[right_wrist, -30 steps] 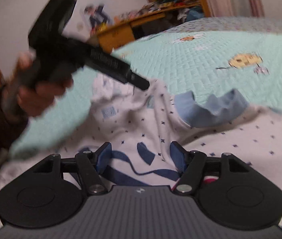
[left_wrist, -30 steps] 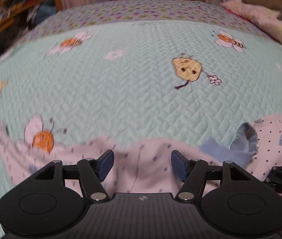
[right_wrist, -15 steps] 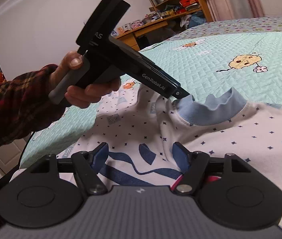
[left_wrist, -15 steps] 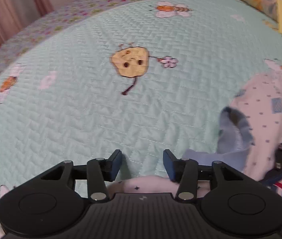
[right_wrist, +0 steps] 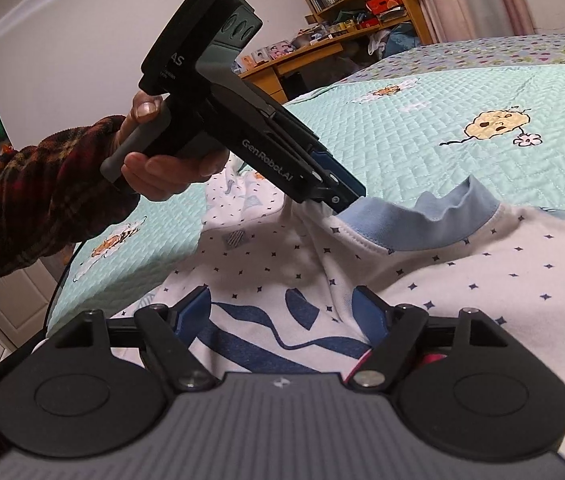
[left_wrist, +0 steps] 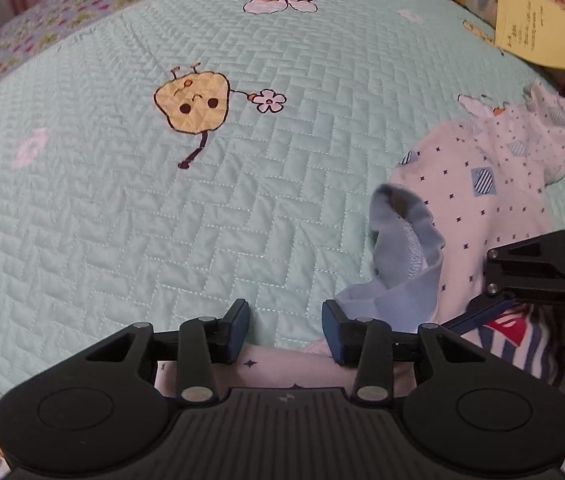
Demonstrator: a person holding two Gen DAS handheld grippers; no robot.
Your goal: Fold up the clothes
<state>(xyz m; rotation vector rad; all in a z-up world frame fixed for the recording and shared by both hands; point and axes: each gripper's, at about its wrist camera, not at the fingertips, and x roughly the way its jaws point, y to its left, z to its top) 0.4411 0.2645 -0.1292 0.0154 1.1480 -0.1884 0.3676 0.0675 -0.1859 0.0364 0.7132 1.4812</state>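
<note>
Left tool (right_wrist: 346, 200) is held by a hand (right_wrist: 162, 172) in a plaid sleeve (right_wrist: 30, 200), pitched steeply down, tip at the shoulder seam of the shirt just beside the collar. Its jaws are closing; in the left wrist view (left_wrist: 285, 330) white fabric lies between and under the pads, which still stand apart from it, with no pinch visible. In the right wrist view the fabric rises in a small peak to the tip.

Right tool (right_wrist: 284, 312) lies low and nearly level over the shirt front. Jaws are opening, spread wide, printed fabric between them, pads not pressing it.

Child's sweatshirt (right_wrist: 462, 280): white with small dark star dots and striped blue patches, ribbed light-blue collar (right_wrist: 434, 224) standing up in waves, navy stripe print with a red patch on the chest. It lies spread and wrinkled at the near edge of the bed, one sleeve (left_wrist: 538, 148) reaching toward the pillow side.

Bed cover is a mint quilted bedspread (left_wrist: 242, 200) with bee and beehive motifs. A yellow note (left_wrist: 542, 36) lies near the far right corner. A wooden desk and bookshelf (right_wrist: 346, 8) stand beyond the bed's far edge.
</note>
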